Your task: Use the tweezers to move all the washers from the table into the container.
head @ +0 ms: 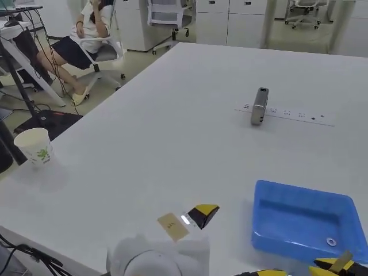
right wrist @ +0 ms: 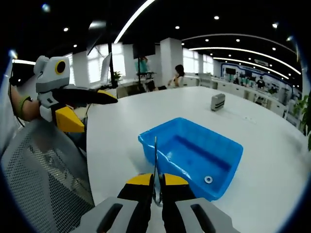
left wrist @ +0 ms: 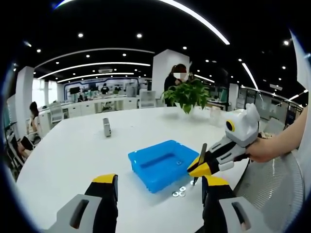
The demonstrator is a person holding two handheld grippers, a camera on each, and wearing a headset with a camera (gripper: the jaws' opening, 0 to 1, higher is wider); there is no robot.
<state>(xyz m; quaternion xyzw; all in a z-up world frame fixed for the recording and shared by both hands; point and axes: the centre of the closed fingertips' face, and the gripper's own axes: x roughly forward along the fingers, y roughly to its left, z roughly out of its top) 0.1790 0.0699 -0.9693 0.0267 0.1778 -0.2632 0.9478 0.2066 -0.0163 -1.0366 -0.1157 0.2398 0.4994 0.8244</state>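
White surface [head: 172,132] in an open office. The blue container [right wrist: 194,150] sits by the near edge. One washer [right wrist: 208,179] lies inside it, and a few more washers [left wrist: 179,193] lie on the surface just beside its near corner. My right tool [right wrist: 155,180] is clenched on the tweezers [right wrist: 155,155], whose tips are close to those washers. My left tool [left wrist: 159,187] is released, jaws wide apart.
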